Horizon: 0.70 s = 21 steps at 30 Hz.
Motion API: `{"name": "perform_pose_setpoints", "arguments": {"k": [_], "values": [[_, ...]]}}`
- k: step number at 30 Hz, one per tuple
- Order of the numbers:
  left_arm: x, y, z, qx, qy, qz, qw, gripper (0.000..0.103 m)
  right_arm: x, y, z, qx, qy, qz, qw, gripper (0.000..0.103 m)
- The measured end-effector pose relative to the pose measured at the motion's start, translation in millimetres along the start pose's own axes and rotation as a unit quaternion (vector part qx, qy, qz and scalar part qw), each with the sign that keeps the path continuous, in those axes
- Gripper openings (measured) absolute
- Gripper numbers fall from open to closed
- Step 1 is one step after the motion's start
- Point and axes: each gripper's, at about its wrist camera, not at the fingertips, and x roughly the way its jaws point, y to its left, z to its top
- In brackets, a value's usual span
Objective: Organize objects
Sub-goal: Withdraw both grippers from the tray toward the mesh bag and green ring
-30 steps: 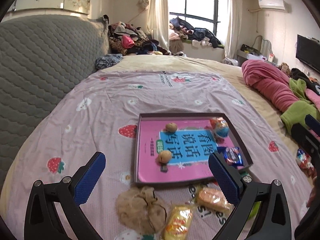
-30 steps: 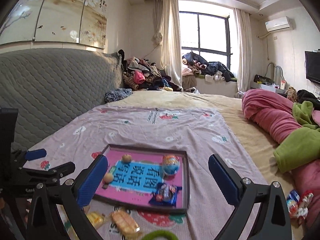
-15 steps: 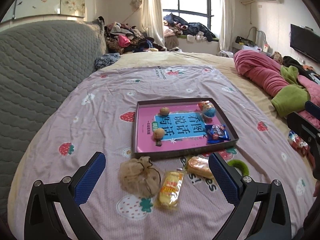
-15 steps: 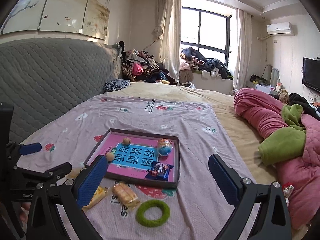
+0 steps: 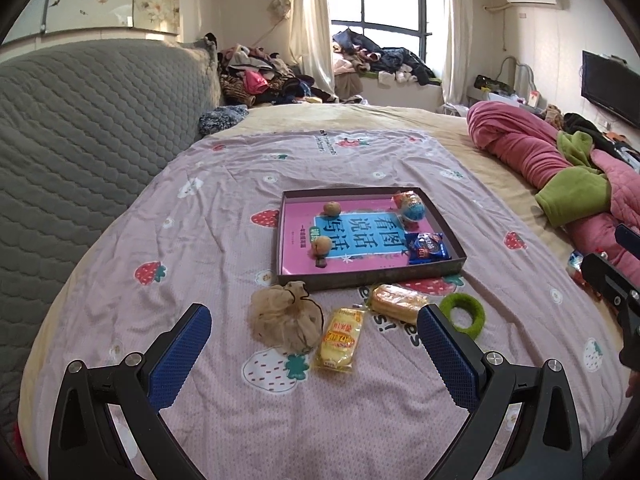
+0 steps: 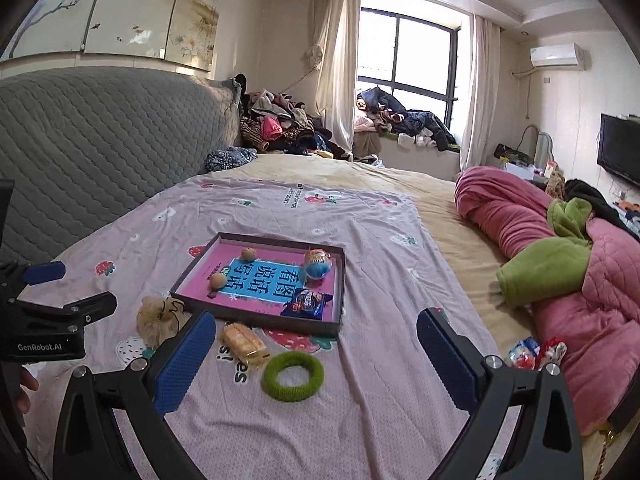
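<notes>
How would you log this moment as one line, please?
left tongs: open, empty | right tongs: open, empty | tray: two nuts, egg toy, blue packet | outside tray: mesh pouch, yellow packet, bread, green ring

Bedroom in daylight, you are looking across a wide bed toward the window.

You are facing a dark-framed window (image 6: 404,60) that is letting in bright daylight between pale curtains (image 6: 334,60), with clothes piling on the sill bench (image 6: 400,120) beneath it. A grey quilted headboard (image 6: 100,140) is running along your left under painted wall panels (image 6: 120,8). A lilac strawberry-print sheet (image 5: 224,216) is covering the beige bed, and a pink and green quilt (image 6: 560,248) is bunching on your right. An air conditioner (image 6: 557,56) and a television (image 6: 620,150) are hanging on the right wall.
</notes>
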Motion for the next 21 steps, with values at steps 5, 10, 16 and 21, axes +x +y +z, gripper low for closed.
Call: {"name": "perform_pose_setpoints", "arguments": {"k": [5,10,16,21], "values": [[11,-7,-19,0.013,0.012,0.005,0.9998,0.103,6,0,-7,0.002,0.005,0.006,1.0,0.102],[30,-11,-40,0.021,0.028,0.002,0.9994,0.103,15,-4,-12,0.004,0.012,0.005,1.0,0.102],[50,-5,-51,0.015,0.042,-0.001,0.999,0.103,29,-10,-18,0.012,0.024,0.0,1.0,0.102],[63,13,-50,-0.012,0.052,-0.002,0.9986,0.103,45,-11,-23,0.012,0.038,-0.006,0.999,0.102]]}}
